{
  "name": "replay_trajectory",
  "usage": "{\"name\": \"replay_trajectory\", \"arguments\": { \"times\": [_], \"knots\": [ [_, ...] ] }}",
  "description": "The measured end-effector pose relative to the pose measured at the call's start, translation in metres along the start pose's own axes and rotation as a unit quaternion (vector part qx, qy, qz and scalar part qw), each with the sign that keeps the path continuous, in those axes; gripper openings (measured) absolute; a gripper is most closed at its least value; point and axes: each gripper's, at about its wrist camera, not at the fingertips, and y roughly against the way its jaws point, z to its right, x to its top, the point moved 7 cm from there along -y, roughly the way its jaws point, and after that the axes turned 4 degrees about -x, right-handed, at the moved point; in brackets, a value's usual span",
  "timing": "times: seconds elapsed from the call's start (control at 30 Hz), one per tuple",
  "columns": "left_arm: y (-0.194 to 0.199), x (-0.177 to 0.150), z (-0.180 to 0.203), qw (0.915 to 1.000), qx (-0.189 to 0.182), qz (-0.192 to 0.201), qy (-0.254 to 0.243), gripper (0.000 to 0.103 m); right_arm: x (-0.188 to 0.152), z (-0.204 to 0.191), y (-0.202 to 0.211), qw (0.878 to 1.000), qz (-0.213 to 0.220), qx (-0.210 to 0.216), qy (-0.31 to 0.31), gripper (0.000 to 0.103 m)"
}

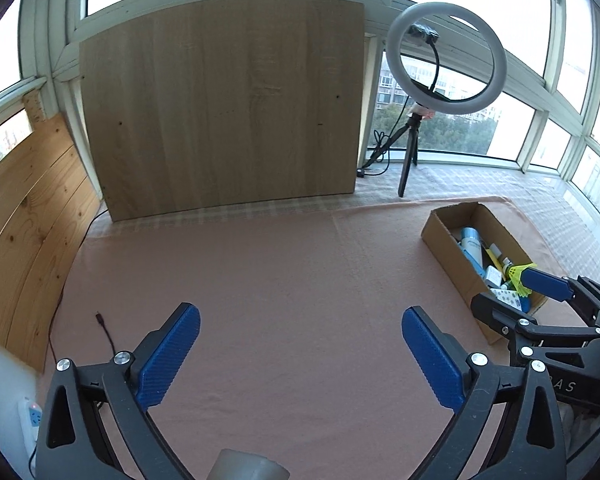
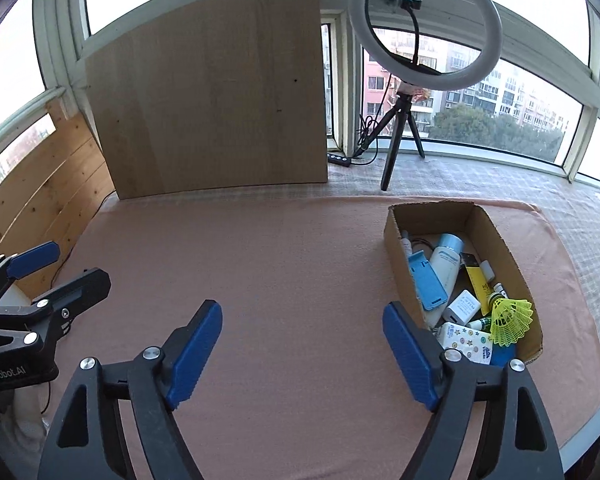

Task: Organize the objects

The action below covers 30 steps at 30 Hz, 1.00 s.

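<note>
Both your left tool and right tool gape wide, holding nothing; everything sits in the box beside the right tool, so sorting looks finished.

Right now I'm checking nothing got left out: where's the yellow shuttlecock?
In the right wrist view, the yellow shuttlecock lies inside the cardboard box, at its near right corner.

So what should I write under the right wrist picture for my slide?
Open right gripper hovers over the pink cloth beside a cardboard box holding bottles and a yellow shuttlecock.
</note>
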Motion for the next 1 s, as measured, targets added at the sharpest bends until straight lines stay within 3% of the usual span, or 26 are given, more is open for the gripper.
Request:
{"name": "replay_trajectory", "arguments": {
  "times": [0.17, 0.6, 1.0],
  "knots": [
    [0.012, -0.030, -0.035, 0.9993, 0.014, -0.027, 0.023, 0.102, -0.012, -0.030, 0.000, 1.000, -0.008, -0.007, 0.011, 0.081],
    [0.050, -0.075, -0.089, 0.9983, 0.033, -0.023, 0.042, 0.102, -0.035, -0.100, 0.023, 0.999, 0.012, -0.014, 0.038, 0.081],
    [0.055, -0.087, -0.102, 0.9979, 0.042, -0.028, 0.040, 0.102, -0.047, -0.113, 0.024, 1.000, 0.012, -0.013, 0.026, 0.081]
  ]
}}
